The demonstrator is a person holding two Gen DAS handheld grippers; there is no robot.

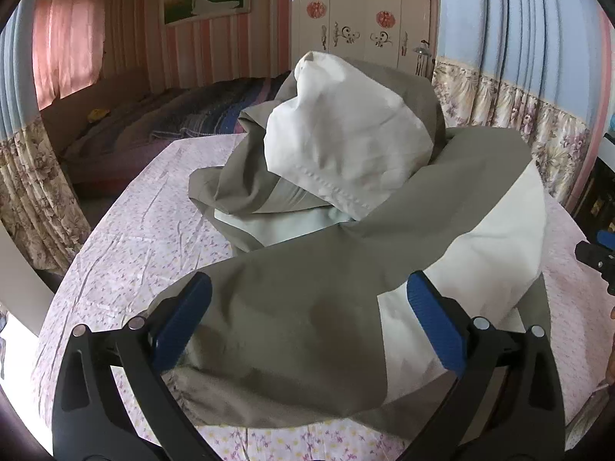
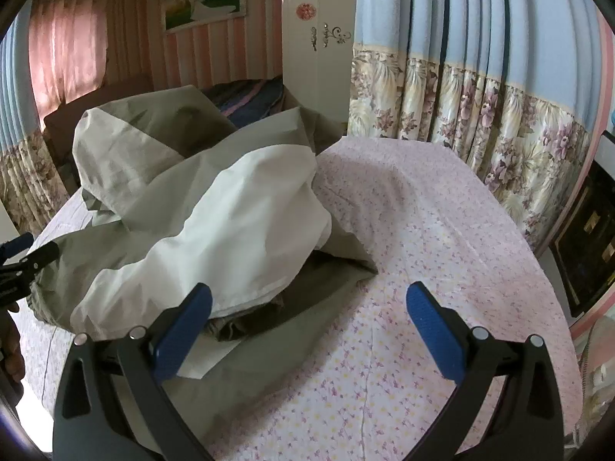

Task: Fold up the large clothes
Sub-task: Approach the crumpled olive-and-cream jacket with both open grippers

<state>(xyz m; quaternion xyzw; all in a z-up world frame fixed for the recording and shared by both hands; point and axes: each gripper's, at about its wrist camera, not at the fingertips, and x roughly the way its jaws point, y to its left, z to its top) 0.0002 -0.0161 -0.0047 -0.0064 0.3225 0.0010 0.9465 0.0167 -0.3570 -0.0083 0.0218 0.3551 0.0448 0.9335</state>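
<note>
Jacket (image 1: 315, 330) first: a large olive-and-white garment, it lies in a crumpled heap on the table (image 1: 127, 253) with its pink flowered cloth, one sleeve draped across the near edge and a white part, possibly the hood, puffed up at the back. We hold both tools above it, each tilted downward. Our left gripper (image 1: 307, 326) stands with its jaws spread wide, hovering over the olive sleeve and clamping nothing; our right gripper (image 2: 309, 330) is equally agape, its left pad near the jacket's right edge and its right pad over bare cloth. We judge the step in hand to be the first grasp, before any folding, since nothing is flattened yet. To do it well, we should find true edges, a hem or a shoulder seam, rather than pinch a loose bulge, and take them with both grippers well apart so that lifting spreads the garment. Where the hem runs we cannot tell clearly under the piled folds, so lifting the top layer gently may be wiser.
</note>
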